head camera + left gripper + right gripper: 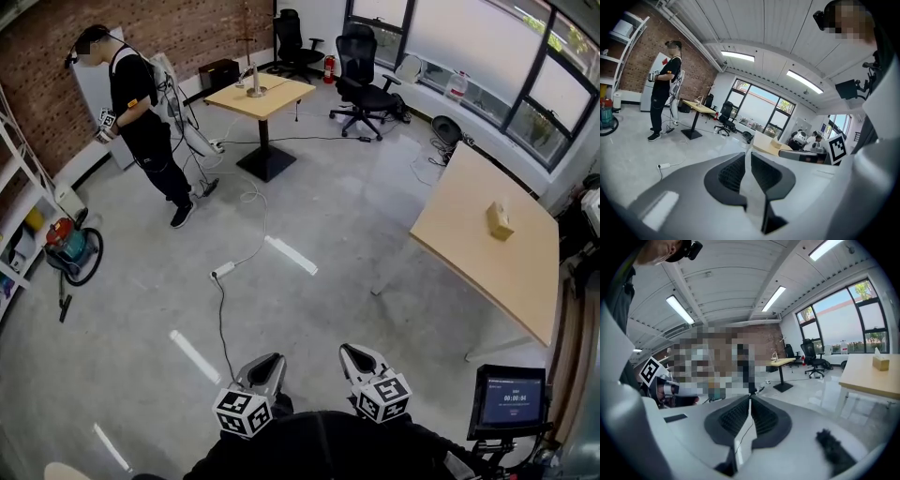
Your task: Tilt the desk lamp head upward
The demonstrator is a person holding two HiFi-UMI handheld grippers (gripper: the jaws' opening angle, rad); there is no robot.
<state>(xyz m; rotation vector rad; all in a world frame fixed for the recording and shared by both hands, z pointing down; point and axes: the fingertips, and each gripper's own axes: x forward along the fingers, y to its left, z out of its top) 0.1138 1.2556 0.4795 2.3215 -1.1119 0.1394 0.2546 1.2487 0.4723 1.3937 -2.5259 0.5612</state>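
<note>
Grey floor [356,216], brick wall [56,84], office room.
Desk lamp [254,82]: slim, upright, on the far small table [281,94]. Left gripper [271,360] jaws a sliver apart, empty; right gripper [350,351] closed, empty.

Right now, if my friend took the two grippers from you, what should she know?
Left gripper: jaws a slit apart, nothing between them.
Right gripper: shut, empty.
Both are held low, close to the body, far from any table.
The thin stand that looks like the desk lamp is on the small far table, across the open floor, with a standing person off to its left. It is too small here to tell how its head is tilted.
Done: nothing yet.
Left: walk over, take hold of the lamp head and tilt it upward.
</note>
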